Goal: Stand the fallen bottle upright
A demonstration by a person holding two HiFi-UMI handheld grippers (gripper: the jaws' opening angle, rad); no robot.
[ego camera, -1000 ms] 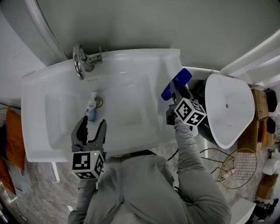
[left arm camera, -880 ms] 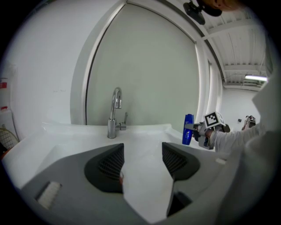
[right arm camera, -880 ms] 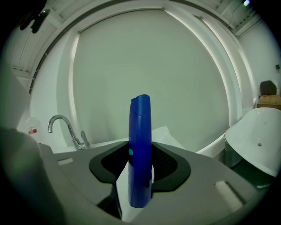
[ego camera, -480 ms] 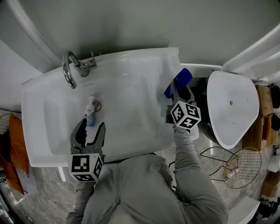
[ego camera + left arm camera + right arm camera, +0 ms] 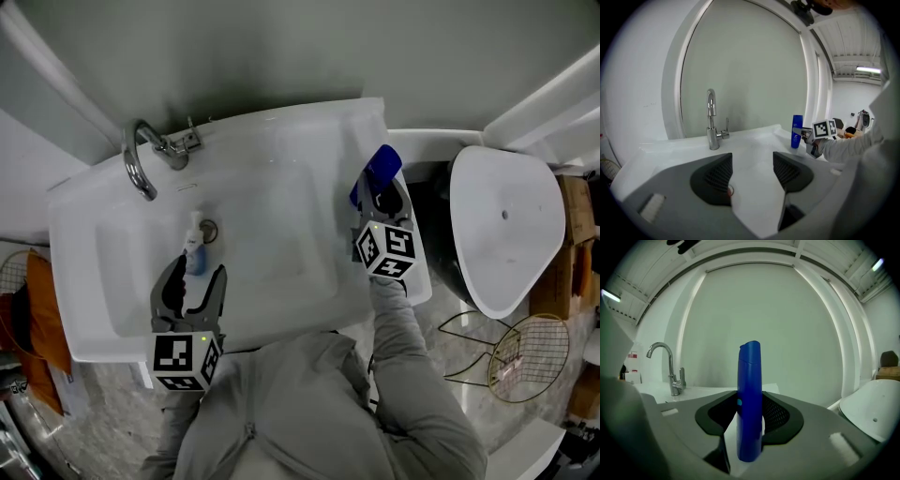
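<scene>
A blue bottle [image 5: 377, 172] stands upright at the right ledge of the white sink [image 5: 309, 131], and my right gripper [image 5: 379, 201] is shut on its lower body. In the right gripper view the blue bottle [image 5: 750, 399] rises straight between both pads. I cannot tell whether its base touches the ledge. A small white bottle with a blue label [image 5: 194, 247] lies on its side in the basin next to the drain. My left gripper [image 5: 194, 277] hovers open at its near end with nothing held. From the left gripper view the blue bottle [image 5: 797, 131] shows far right.
The chrome faucet [image 5: 141, 161] rises at the sink's back left corner. A white toilet lid [image 5: 506, 234] sits just right of the sink. A wire basket [image 5: 523, 361] stands on the floor at the lower right. A wall runs behind the sink.
The right gripper has rolled and the blue bottle has gone from tilted to upright. The left gripper has crept a little towards the small bottle in the basin.
</scene>
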